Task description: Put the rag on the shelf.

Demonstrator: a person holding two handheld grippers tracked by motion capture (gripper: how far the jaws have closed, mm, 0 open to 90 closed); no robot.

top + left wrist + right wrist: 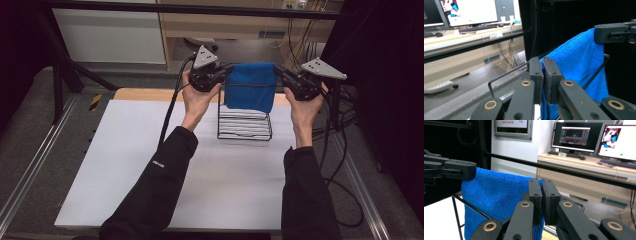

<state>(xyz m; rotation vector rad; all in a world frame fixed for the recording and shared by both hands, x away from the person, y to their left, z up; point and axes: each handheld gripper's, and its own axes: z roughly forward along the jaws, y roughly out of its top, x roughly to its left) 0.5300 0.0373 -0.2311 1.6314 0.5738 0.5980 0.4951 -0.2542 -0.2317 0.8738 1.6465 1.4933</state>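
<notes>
both grippers, left [226, 70] and right [281, 71], are closed on the top corners of the cloth [250, 85], keeping it spread so it hangs flat over the rack [245, 127].

A white table surface [150, 165] is seen below. 2 lit monitors [576, 135] and a keyboard [616, 163] are set on a wooden desk [584, 165] behind.

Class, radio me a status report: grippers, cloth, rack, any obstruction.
Left gripper and right gripper both shut on blue cloth, one top corner each. Cloth hangs over black wire rack. Nothing in the way.
</notes>
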